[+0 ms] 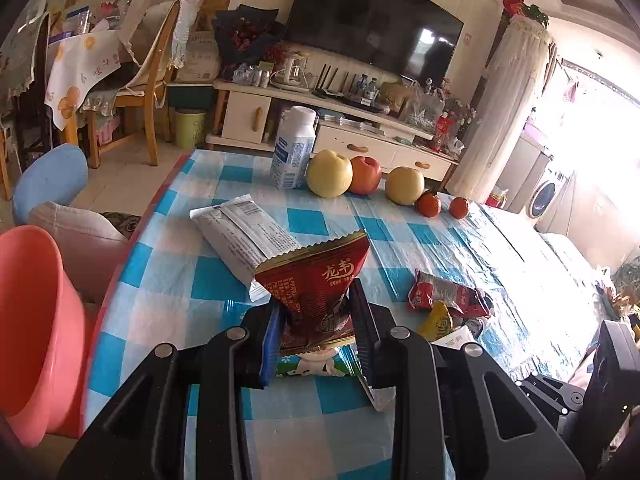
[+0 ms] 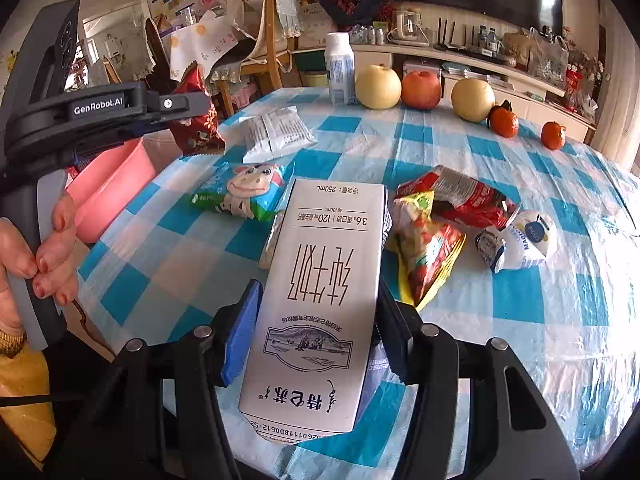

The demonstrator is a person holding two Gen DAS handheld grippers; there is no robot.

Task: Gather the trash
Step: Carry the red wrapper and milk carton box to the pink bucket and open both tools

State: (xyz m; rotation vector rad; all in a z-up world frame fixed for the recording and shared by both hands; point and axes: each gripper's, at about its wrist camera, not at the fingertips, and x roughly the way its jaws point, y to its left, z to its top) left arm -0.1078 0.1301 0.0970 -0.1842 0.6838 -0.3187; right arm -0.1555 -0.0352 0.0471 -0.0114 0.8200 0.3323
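Note:
My left gripper point(image 1: 316, 312) is shut on a dark red snack wrapper point(image 1: 316, 276) and holds it above the checked table; the wrapper also shows in the right wrist view point(image 2: 198, 120). My right gripper point(image 2: 316, 308) is shut on a white milk carton point(image 2: 320, 280), held lengthwise between the fingers above the table. A white printed packet point(image 1: 244, 236) lies ahead of the left gripper. A green cartoon-cow wrapper point(image 2: 244, 192), a red wrapper point(image 2: 460, 196), a yellow-red snack bag point(image 2: 428, 248) and a crumpled white wrapper point(image 2: 524, 240) lie on the table. A pink bin point(image 1: 36, 328) stands at the table's left edge.
A white bottle point(image 1: 294, 148), two yellow pears point(image 1: 330, 174), a red apple point(image 1: 366, 175) and two small oranges point(image 1: 429, 204) stand along the table's far edge. A blue stool point(image 1: 50, 180) and wooden chairs point(image 1: 148, 88) are left of the table.

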